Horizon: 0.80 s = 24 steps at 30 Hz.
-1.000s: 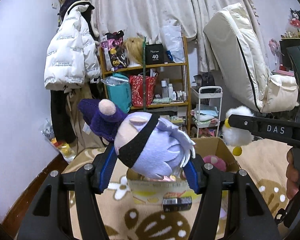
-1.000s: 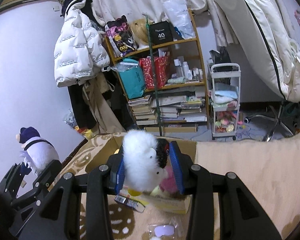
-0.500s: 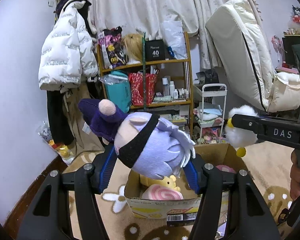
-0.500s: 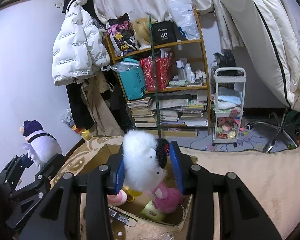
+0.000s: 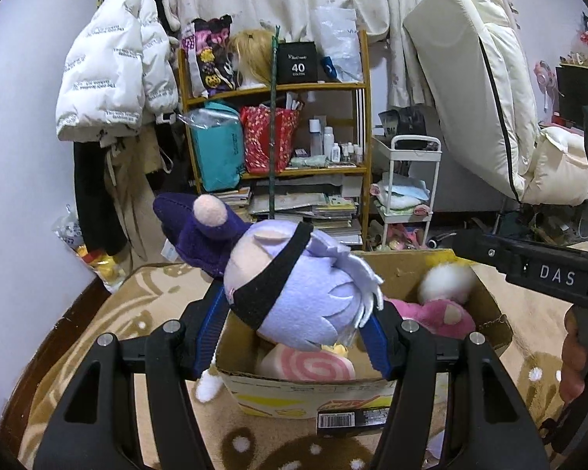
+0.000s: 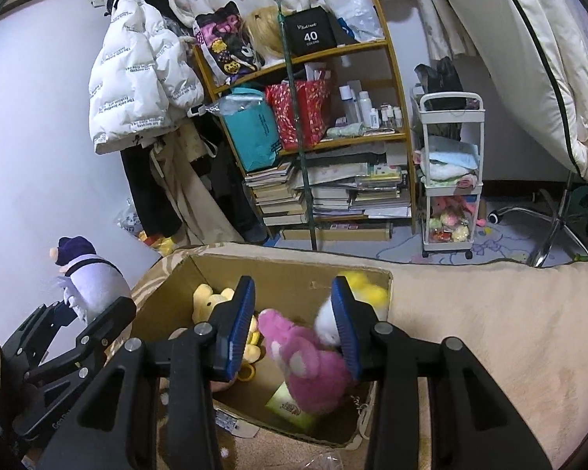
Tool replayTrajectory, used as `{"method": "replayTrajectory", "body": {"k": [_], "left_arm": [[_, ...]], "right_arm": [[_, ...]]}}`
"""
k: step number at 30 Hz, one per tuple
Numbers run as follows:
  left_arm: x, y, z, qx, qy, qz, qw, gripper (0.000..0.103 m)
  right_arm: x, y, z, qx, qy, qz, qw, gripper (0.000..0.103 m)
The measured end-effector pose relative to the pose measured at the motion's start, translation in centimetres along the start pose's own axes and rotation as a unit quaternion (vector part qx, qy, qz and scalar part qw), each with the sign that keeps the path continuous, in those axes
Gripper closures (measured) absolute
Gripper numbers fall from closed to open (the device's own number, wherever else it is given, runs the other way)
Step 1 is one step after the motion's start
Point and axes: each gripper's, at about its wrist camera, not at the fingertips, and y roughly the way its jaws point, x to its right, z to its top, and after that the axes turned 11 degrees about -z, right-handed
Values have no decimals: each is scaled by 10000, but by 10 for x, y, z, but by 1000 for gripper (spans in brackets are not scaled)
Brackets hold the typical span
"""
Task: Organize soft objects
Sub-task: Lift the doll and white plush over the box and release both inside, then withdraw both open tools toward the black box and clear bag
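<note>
At the bottom centre of the left wrist view, the left gripper (image 5: 294, 321) has its jaws clamped on a lavender plush doll (image 5: 294, 293) with a purple hat, held just above the near edge of the cardboard box (image 5: 294, 395). In the right wrist view, the right gripper (image 6: 294, 325) has its jaws spread wide with nothing between them; the white fluffy plush (image 6: 327, 323) appears to lie loose in the box beside a pink plush (image 6: 309, 364) and a yellow one (image 6: 207, 301). The step in hand seems to be boxing the toys: next, the doll needs carrying over the opening and the jaws parting. Farther back stands a wooden shelf (image 5: 366, 125).
</note>
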Motion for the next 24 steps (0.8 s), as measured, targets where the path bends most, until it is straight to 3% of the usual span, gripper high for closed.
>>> {"method": "replayTrajectory", "body": {"k": [11, 13, 15, 20, 24], "left_arm": [[-3, 21, -9, -477, -254, -608, 9967, 39], [-3, 27, -11, -607, -290, -593, 9960, 34], [-4, 27, -13, -642, -311, -553, 9959, 22], [-5, 23, -14, -645, -288, -434, 9966, 18], [-8, 20, -14, -719, -370, -313, 9962, 8]], "right_arm": [[4, 8, -7, -219, 57, 16, 9997, 61], [4, 8, -7, -274, 54, 28, 9996, 61], [4, 9, -9, -319, 42, 31, 9995, 61], [4, 8, -11, -403, -17, 5, 9992, 60], [5, 4, -14, -431, -30, -58, 9990, 55]]}}
